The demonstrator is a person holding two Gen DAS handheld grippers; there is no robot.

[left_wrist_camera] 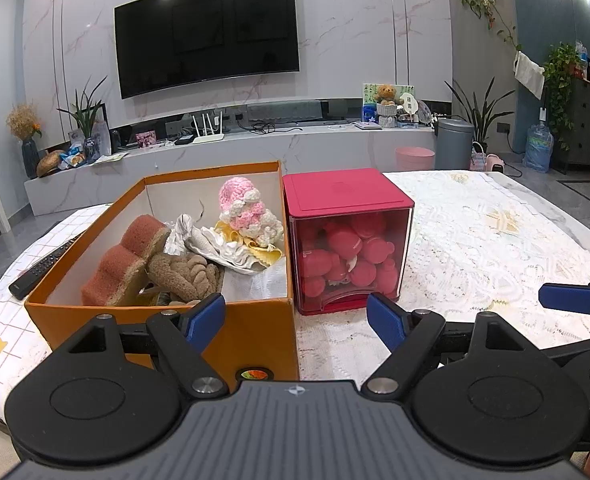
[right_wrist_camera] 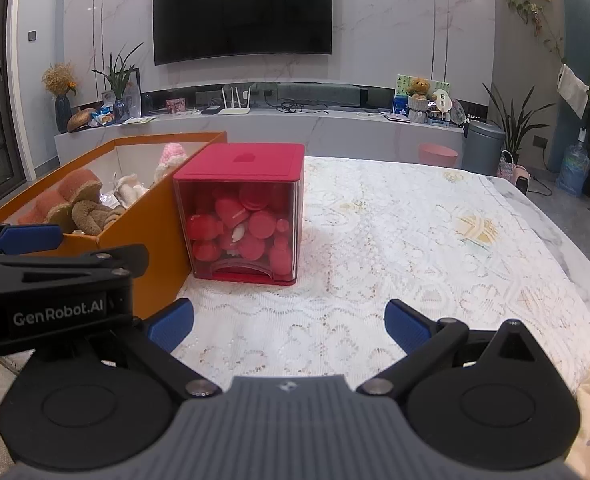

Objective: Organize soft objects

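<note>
Above the table (right_wrist_camera: 415, 240), left gripper (left_wrist_camera: 297, 320) and right gripper (right_wrist_camera: 289, 326) hover level, spread wide, empty.

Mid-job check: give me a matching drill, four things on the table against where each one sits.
Things:
1. pink crochet doll
2. remote control
3. red balls
4. brown sponge

Places:
A. inside the red clear-fronted box
B. on the tablecloth, left of the orange box
C. orange box, far right corner
D. orange box, near left side

Pairs: 1-C, 2-B, 3-A, 4-D
</note>
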